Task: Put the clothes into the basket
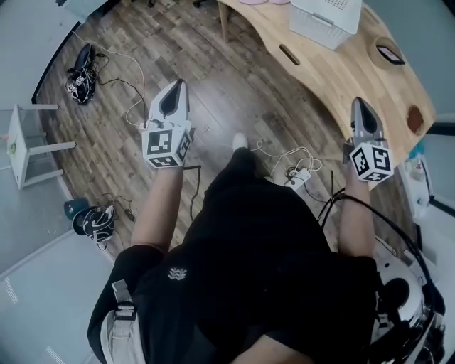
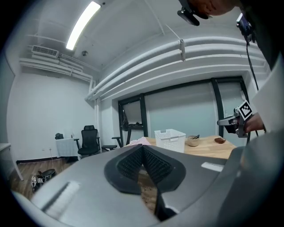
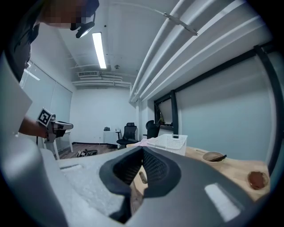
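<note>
A white slotted basket (image 1: 323, 18) stands on the wooden table (image 1: 355, 71) at the top of the head view. Pink clothes (image 1: 263, 1) lie beside it at the frame's edge. In the left gripper view the basket (image 2: 170, 138) and the pink clothes (image 2: 140, 141) lie far ahead. The right gripper view shows the basket (image 3: 171, 142) and clothes (image 3: 144, 142) too. My left gripper (image 1: 174, 92) is held over the floor, well short of the table, shut on nothing (image 2: 143, 148). My right gripper (image 1: 360, 106) hovers at the table's near edge, jaws together and empty (image 3: 142, 150).
A bowl (image 3: 213, 156) and a small brown dish (image 1: 414, 117) sit on the table. Cables and a headset (image 1: 82, 71) lie on the wooden floor at the left, by a white stool (image 1: 21, 142). An office chair (image 2: 90, 142) stands at the far wall.
</note>
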Demonstrator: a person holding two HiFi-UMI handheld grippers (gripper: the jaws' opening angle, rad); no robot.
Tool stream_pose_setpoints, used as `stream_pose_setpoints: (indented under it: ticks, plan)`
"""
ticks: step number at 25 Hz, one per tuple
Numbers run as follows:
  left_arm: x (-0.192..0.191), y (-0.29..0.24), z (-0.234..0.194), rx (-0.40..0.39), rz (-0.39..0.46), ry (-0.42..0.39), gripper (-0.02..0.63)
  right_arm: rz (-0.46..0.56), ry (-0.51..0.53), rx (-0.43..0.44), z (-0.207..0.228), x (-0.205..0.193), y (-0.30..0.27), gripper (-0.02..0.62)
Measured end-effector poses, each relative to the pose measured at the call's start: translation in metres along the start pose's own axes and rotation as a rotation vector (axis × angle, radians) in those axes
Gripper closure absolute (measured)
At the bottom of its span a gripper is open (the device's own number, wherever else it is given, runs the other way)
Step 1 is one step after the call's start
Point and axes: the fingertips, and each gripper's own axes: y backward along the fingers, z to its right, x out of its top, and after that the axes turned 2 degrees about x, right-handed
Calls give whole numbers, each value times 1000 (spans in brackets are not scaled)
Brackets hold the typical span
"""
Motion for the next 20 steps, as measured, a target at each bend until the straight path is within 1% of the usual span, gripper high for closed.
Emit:
stream_pose_setpoints:
  ticks: [6, 10, 13, 16, 20]
  plan:
    - [6, -58, -43, -43, 11, 1, 601, -23, -9, -43, -4, 10, -50, 595]
    - [5, -93, -77, -63, 19, 13, 600, -15, 11, -72, -12, 24, -87, 595]
    - [2, -118, -97, -91, 28, 43, 600, -4, 28, -111, -17, 30, -114, 595]
    - [-1, -145, -107, -116, 42, 59, 600, -7, 17, -127, -19, 32, -135, 595]
    - [-2, -174, -107, -145, 38, 48, 600, -19, 19, -112, -17, 35, -149, 595]
